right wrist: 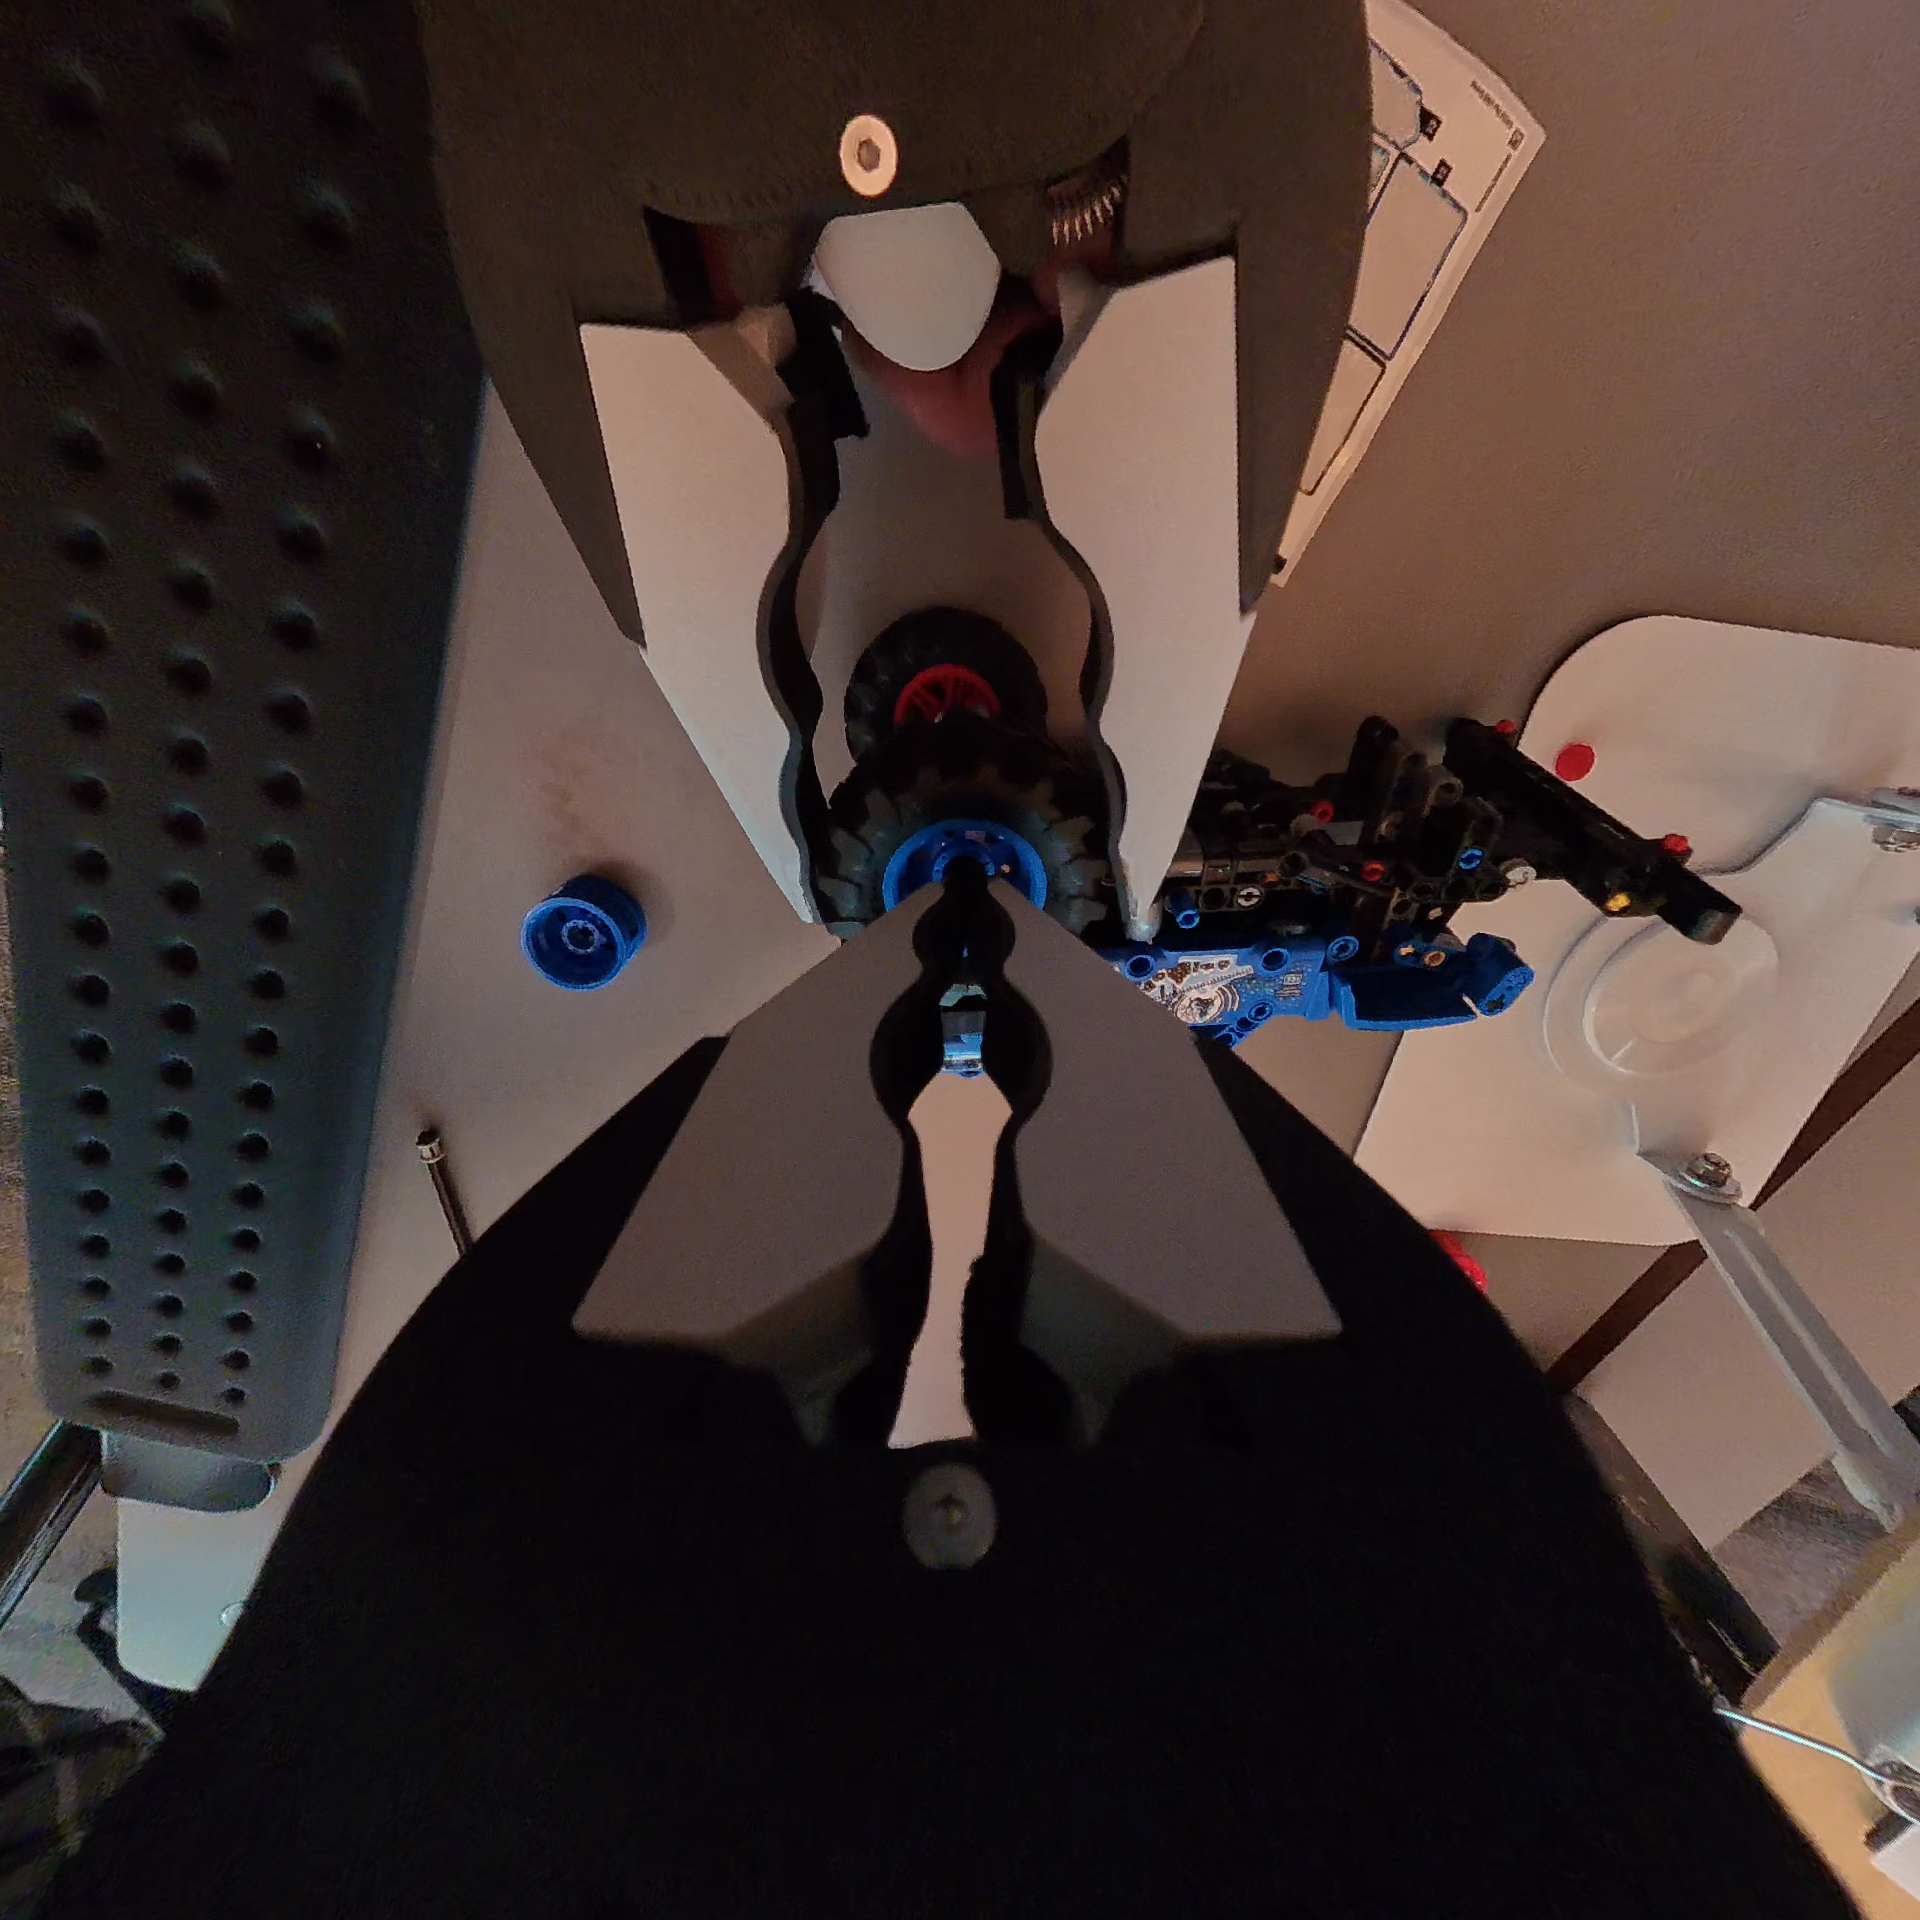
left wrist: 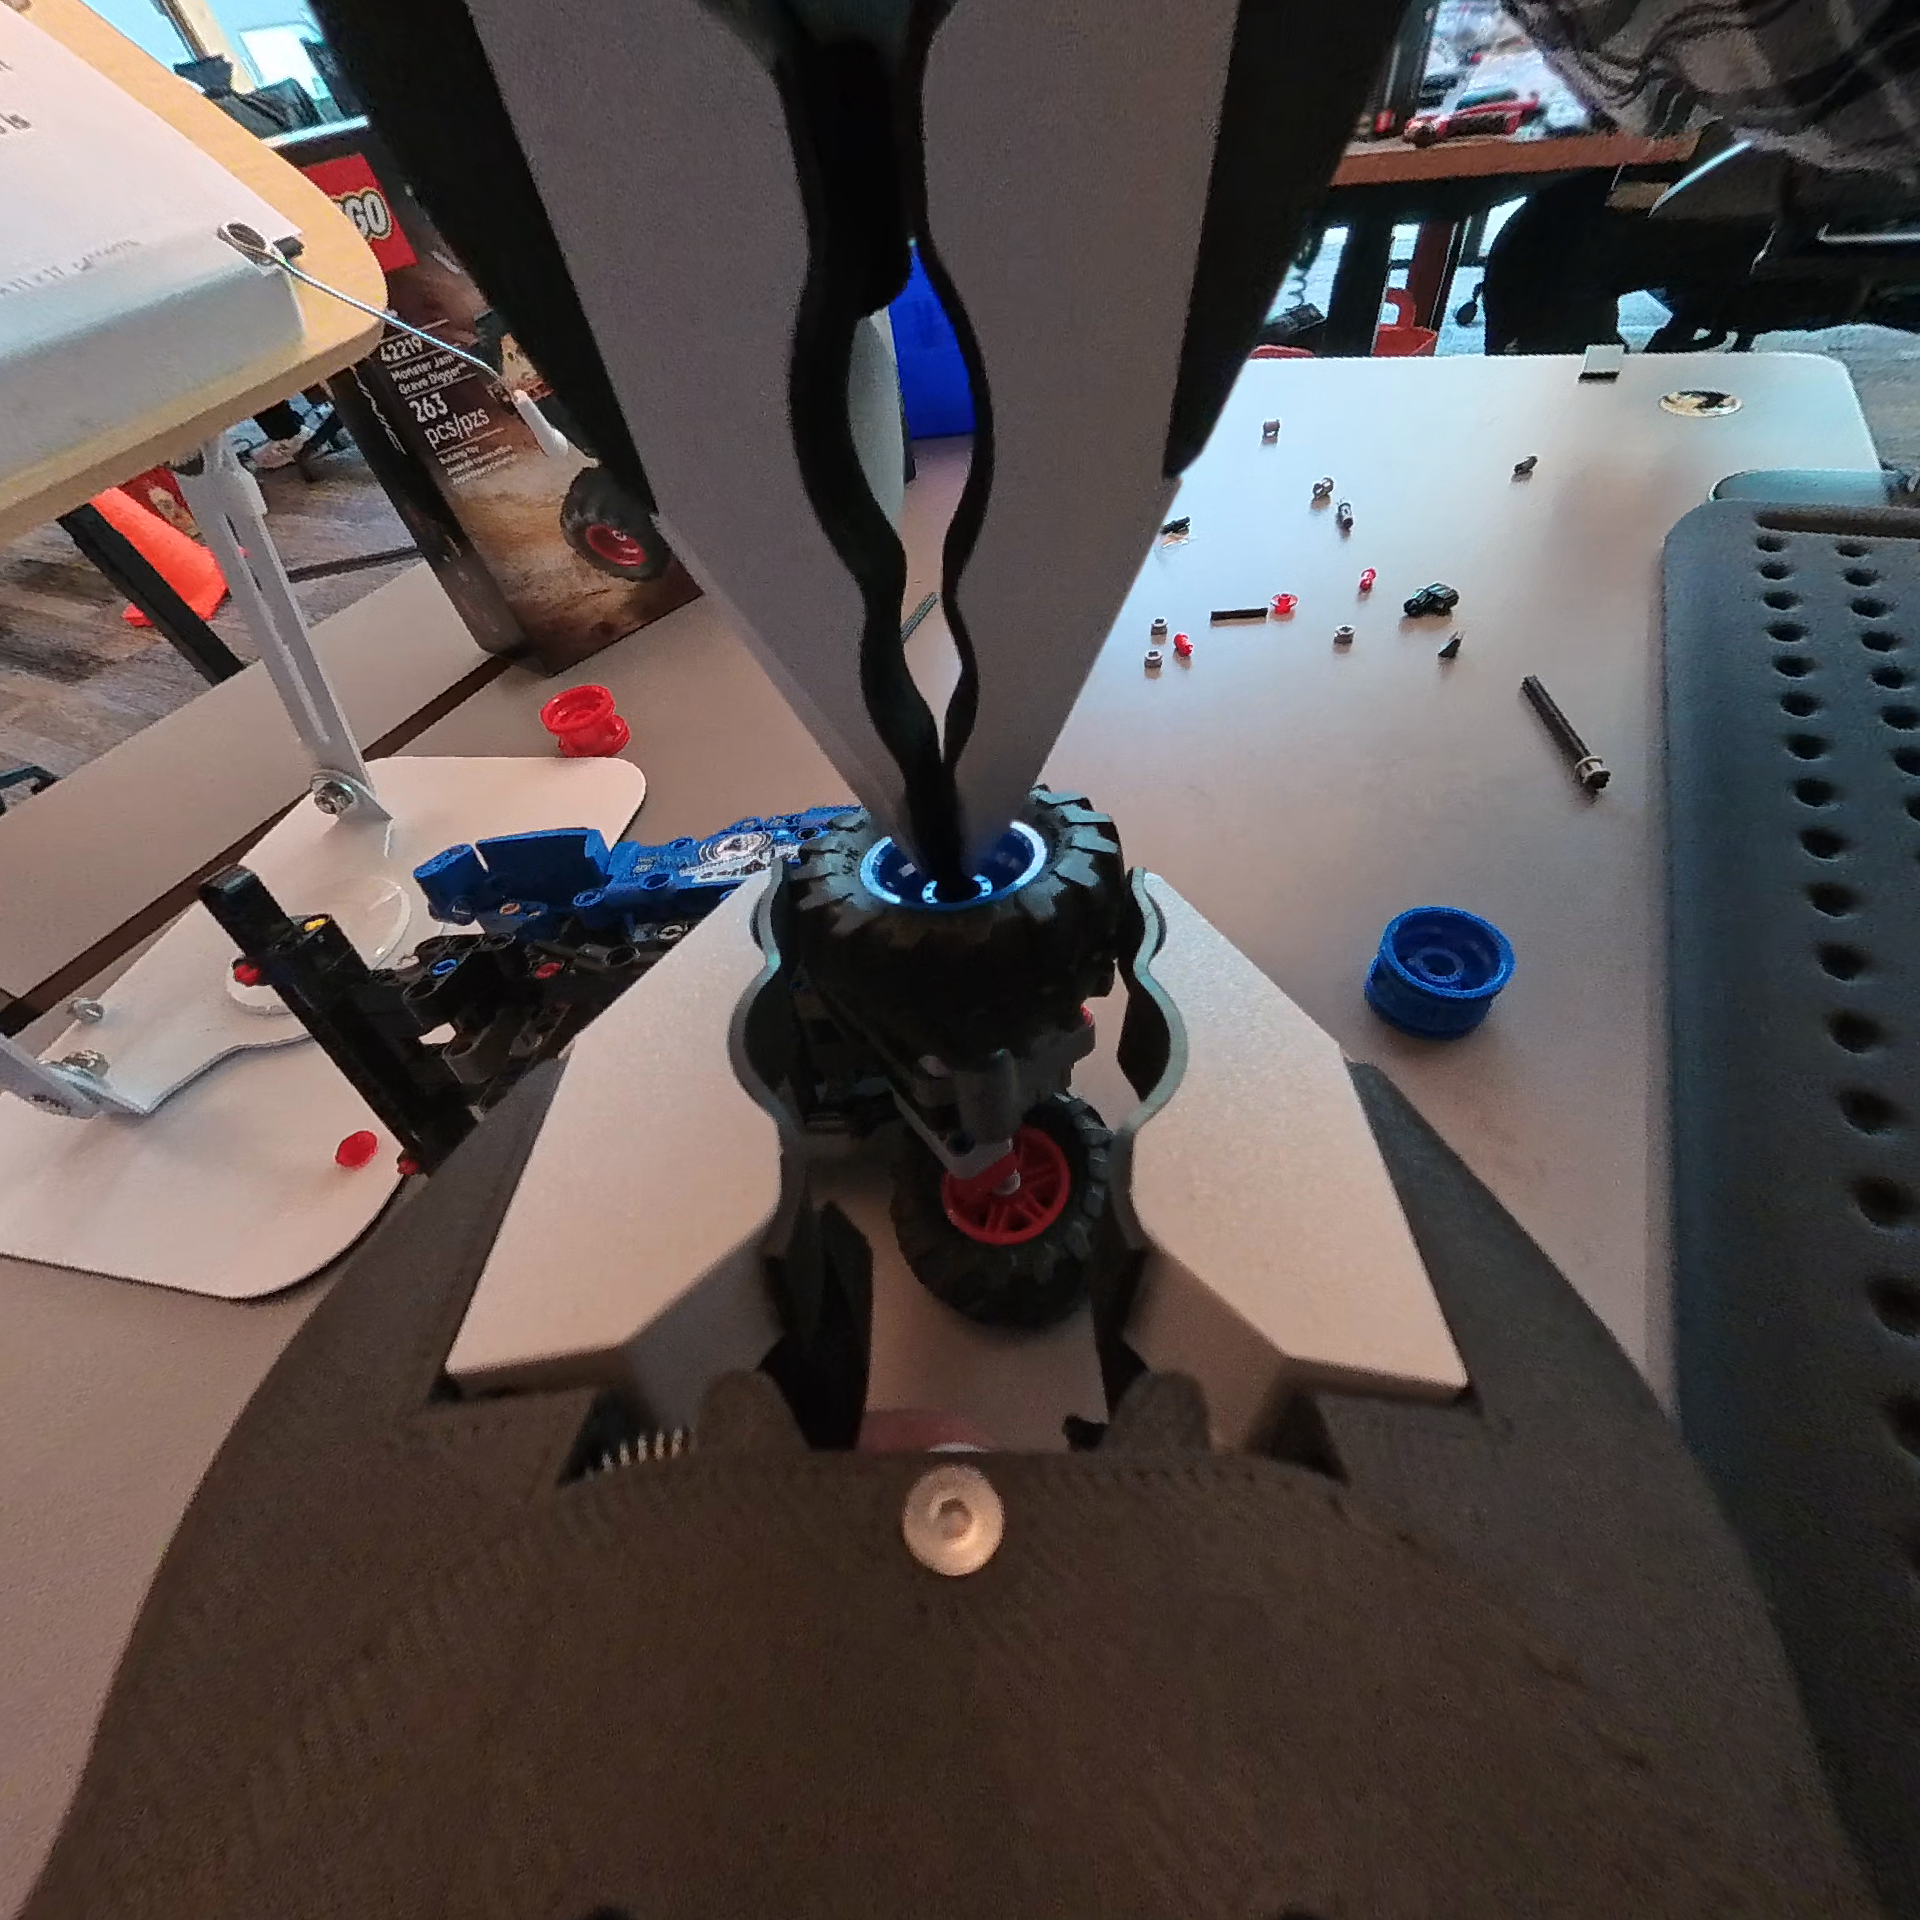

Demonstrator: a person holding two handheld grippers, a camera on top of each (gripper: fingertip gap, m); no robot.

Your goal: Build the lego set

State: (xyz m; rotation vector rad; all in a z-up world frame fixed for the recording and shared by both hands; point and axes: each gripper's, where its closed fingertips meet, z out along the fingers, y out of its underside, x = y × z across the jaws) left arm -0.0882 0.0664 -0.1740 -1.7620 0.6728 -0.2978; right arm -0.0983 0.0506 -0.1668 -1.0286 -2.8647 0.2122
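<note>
My left gripper (left wrist: 956, 899) is shut on a black tyre (left wrist: 935, 971) with a blue rim (left wrist: 1003, 857), which sits on one end of a black and blue truck chassis (left wrist: 488, 987). A red-rimmed wheel (left wrist: 1013, 1205) sits below it on the same end. My right gripper (right wrist: 961, 904) comes from the opposite side and is shut on a black axle pin (right wrist: 961, 1023) whose tip is in the blue rim's hub (right wrist: 961, 868). In the right wrist view the left gripper's fingers (right wrist: 707, 623) flank the tyre (right wrist: 862, 842). The chassis (right wrist: 1403, 842) lies on the table.
A loose blue rim (left wrist: 1439, 971) and a long black axle (left wrist: 1564, 732) lie right of the wheel, with small pins (left wrist: 1283, 605) beyond. A red rim (left wrist: 585, 719), the set's box (left wrist: 488, 468) and a white stand base (left wrist: 208, 1195) are left. A dark perforated mat (left wrist: 1808, 935) borders the right. The tips of both grippers are at nearly the same place.
</note>
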